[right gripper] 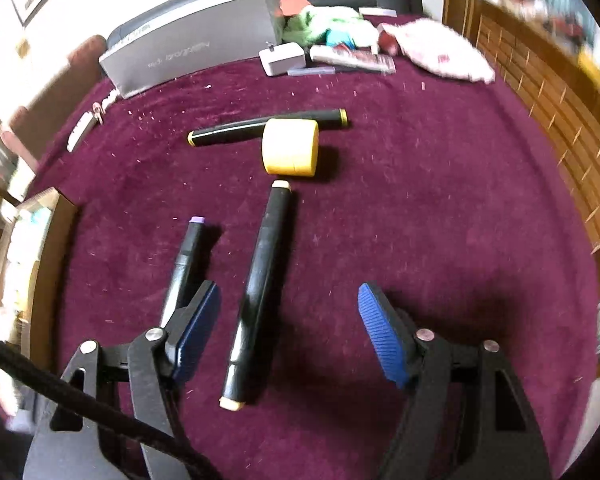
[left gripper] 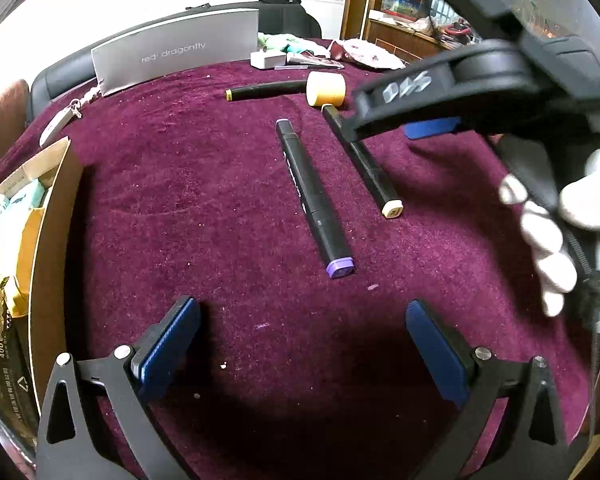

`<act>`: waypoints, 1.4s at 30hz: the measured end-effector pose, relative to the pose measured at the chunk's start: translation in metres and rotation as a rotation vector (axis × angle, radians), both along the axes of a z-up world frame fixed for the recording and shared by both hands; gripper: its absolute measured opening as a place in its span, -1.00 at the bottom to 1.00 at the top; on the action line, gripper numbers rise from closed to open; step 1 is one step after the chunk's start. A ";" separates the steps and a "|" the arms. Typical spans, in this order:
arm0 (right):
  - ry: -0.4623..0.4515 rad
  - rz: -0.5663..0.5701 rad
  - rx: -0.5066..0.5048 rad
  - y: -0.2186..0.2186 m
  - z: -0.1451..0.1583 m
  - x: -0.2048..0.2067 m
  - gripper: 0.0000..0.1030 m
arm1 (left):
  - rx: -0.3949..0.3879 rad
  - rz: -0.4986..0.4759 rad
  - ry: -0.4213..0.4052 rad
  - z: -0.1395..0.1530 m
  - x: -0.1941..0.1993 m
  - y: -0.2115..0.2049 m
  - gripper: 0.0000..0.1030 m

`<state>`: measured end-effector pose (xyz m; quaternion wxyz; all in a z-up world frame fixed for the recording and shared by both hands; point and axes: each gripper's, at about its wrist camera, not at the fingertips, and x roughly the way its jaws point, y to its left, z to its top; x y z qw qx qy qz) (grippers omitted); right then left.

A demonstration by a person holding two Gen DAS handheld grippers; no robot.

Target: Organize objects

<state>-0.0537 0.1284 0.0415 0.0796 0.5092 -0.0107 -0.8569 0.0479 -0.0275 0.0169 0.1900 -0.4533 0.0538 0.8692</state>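
Observation:
Three black markers lie on the maroon cloth. The purple-capped marker [left gripper: 314, 196] [right gripper: 185, 264] lies ahead of my open, empty left gripper [left gripper: 302, 350]. The cream-capped marker [left gripper: 362, 160] [right gripper: 260, 292] lies between the fingers of my open right gripper [right gripper: 290, 334], which hovers over its near end. The yellow-capped marker [left gripper: 266, 90] [right gripper: 266, 126] lies crosswise farther back, behind a yellow roll of tape [left gripper: 326, 89] [right gripper: 291, 147]. The right gripper's body and a gloved hand [left gripper: 548, 232] fill the right of the left wrist view.
A cardboard box [left gripper: 50, 248] [right gripper: 40, 280] with packets stands at the left edge. A grey box [left gripper: 176, 54] [right gripper: 192, 46], a white charger [right gripper: 282, 58], cloths and tubes crowd the back. A wooden cabinet [right gripper: 560, 128] is on the right.

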 end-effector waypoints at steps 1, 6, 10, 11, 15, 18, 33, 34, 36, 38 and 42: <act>0.015 0.010 0.053 -0.007 -0.002 0.000 0.21 | -0.001 0.000 0.000 0.000 0.000 0.000 0.95; 0.016 0.040 0.159 -0.026 -0.012 -0.003 -0.33 | -0.004 0.000 0.001 -0.001 0.000 0.001 0.95; 0.013 0.035 0.144 -0.030 -0.018 -0.006 -0.40 | -0.011 0.000 0.001 -0.002 0.001 0.002 0.95; 0.010 0.032 0.133 -0.029 -0.018 -0.006 -0.45 | -0.012 0.000 0.001 -0.002 0.001 0.002 0.95; 0.001 0.011 0.116 -0.021 -0.017 -0.004 -0.57 | -0.030 0.000 0.003 -0.003 0.001 0.003 0.95; -0.005 -0.010 0.093 -0.009 -0.017 0.004 -0.57 | -0.063 -0.001 0.005 -0.004 0.001 0.005 0.95; 0.086 0.033 -0.060 0.004 -0.019 0.022 0.50 | -0.082 0.000 0.007 -0.006 0.002 0.011 0.96; 0.094 0.048 -0.057 0.000 -0.021 0.023 0.60 | -0.081 0.001 0.007 -0.006 0.001 0.010 0.96; 0.112 0.060 -0.018 -0.010 -0.024 0.024 0.72 | -0.082 0.001 0.008 -0.006 0.001 0.011 0.96; 0.107 0.078 0.026 -0.016 -0.025 0.024 0.76 | -0.082 0.006 0.008 -0.006 0.002 0.011 0.96; 0.077 0.111 -0.001 -0.016 -0.027 0.020 1.00 | -0.082 0.011 0.008 -0.006 0.005 0.010 0.96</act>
